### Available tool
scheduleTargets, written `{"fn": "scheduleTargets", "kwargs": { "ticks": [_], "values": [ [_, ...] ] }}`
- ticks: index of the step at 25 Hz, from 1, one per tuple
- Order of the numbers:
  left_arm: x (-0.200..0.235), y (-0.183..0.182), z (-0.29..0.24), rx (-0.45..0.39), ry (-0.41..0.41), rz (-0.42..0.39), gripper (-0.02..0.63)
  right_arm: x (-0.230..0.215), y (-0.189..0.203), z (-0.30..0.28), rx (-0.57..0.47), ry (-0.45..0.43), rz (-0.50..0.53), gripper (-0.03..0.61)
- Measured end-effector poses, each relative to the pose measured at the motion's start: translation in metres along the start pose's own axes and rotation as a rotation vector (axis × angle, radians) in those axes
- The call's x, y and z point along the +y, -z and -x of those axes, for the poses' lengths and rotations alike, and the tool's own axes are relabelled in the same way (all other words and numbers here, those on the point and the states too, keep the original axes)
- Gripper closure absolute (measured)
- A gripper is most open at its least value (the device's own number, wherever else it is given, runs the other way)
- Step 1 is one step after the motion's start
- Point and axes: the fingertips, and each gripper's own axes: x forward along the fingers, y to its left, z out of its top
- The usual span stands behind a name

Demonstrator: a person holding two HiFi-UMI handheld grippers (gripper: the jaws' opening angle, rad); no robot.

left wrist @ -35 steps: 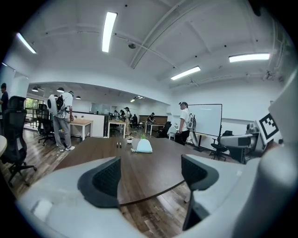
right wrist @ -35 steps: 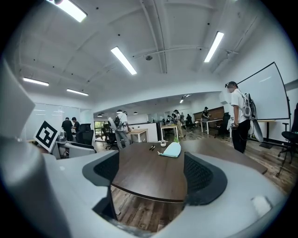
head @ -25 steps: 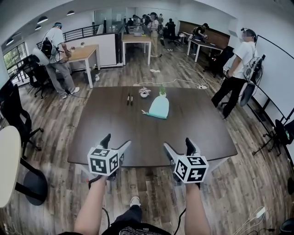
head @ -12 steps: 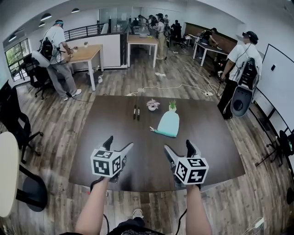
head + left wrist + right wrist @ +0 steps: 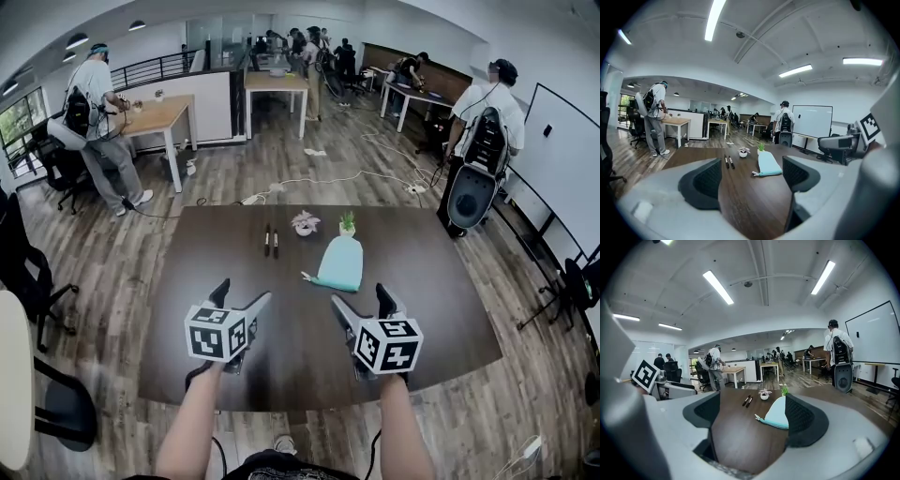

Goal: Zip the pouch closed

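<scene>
The pouch (image 5: 339, 263) lies untouched at the middle of the table (image 5: 216, 272), while the left gripper (image 5: 243, 291) and right gripper (image 5: 359, 296) hover over its near edge, jaws apart and empty; approach seems pending, and next one must pin the pouch, the other pinch its zipper pull.

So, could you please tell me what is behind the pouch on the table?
A small green plant stands just behind the pouch on the table; a flower pot sits left of it. The pouch covers the plant's base in both gripper views.
</scene>
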Motion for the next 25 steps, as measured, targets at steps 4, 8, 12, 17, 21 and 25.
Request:
{"fn": "scheduleTargets", "kwargs": {
  "ticks": [4,8,12,17,21,25],
  "values": [
    [-0.006,-0.003,-0.012,0.005,0.022,-0.005,0.204,-0.007,-0.002,-0.002,0.001,0.011,-0.003,0.155],
    [-0.009,-0.002,-0.017,0.011,0.027,-0.005,0.204,-0.015,0.001,-0.004,0.003,0.018,-0.011,0.155],
    [-0.011,-0.001,-0.027,0.016,0.017,-0.007,0.204,-0.025,0.003,-0.011,0.005,0.011,-0.015,0.155],
    [-0.022,-0.001,-0.046,0.023,-0.001,-0.009,0.204,-0.051,0.002,-0.018,0.002,0.001,-0.008,0.155],
    [-0.031,-0.004,-0.073,0.019,-0.038,-0.001,0.204,-0.081,0.001,-0.037,0.007,-0.035,0.002,0.155],
    [-0.038,-0.010,-0.101,0.015,-0.072,0.014,0.204,-0.110,-0.004,-0.057,0.017,-0.071,0.010,0.155]
  ]
}}
